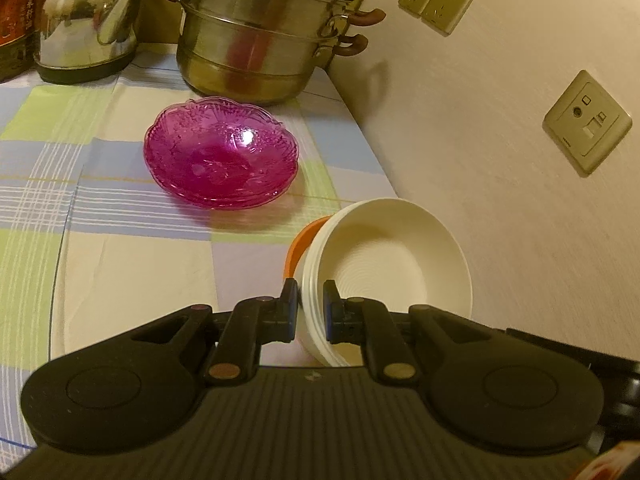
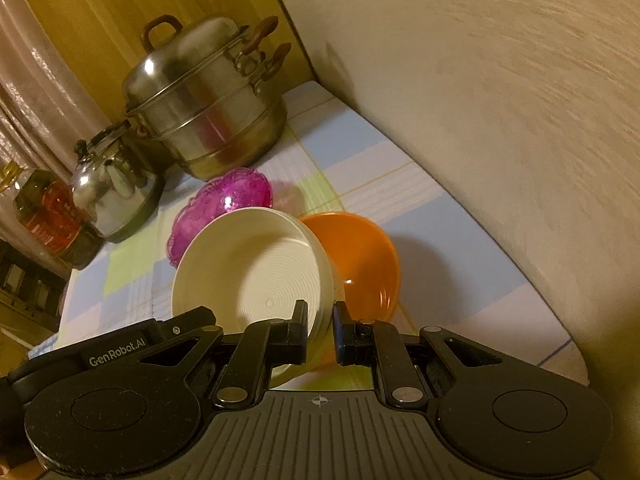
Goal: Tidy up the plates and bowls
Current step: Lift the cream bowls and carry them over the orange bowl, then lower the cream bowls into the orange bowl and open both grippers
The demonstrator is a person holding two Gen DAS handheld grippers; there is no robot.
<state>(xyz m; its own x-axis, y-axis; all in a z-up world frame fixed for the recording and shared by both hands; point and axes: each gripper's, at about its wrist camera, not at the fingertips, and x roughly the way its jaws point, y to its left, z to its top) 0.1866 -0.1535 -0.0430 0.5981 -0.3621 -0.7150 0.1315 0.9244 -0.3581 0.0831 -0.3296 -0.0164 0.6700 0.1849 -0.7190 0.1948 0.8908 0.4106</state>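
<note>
Both grippers, left (image 1: 311, 306) and right (image 2: 320, 326), pinch the white bowls' (image 1: 384, 256) rim beside the orange bowl (image 2: 360, 256).

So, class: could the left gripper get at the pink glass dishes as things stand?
Probably not yet: the left gripper is shut on the white bowls' rim. The tablecloth toward the pink dishes lies bare.

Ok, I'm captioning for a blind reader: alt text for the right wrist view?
The right gripper pinches the rim of tilted, stacked white bowls, with an orange bowl just behind. Farther back on the checked tablecloth sit pink glass dishes, a kettle and a steel steamer pot.
</note>
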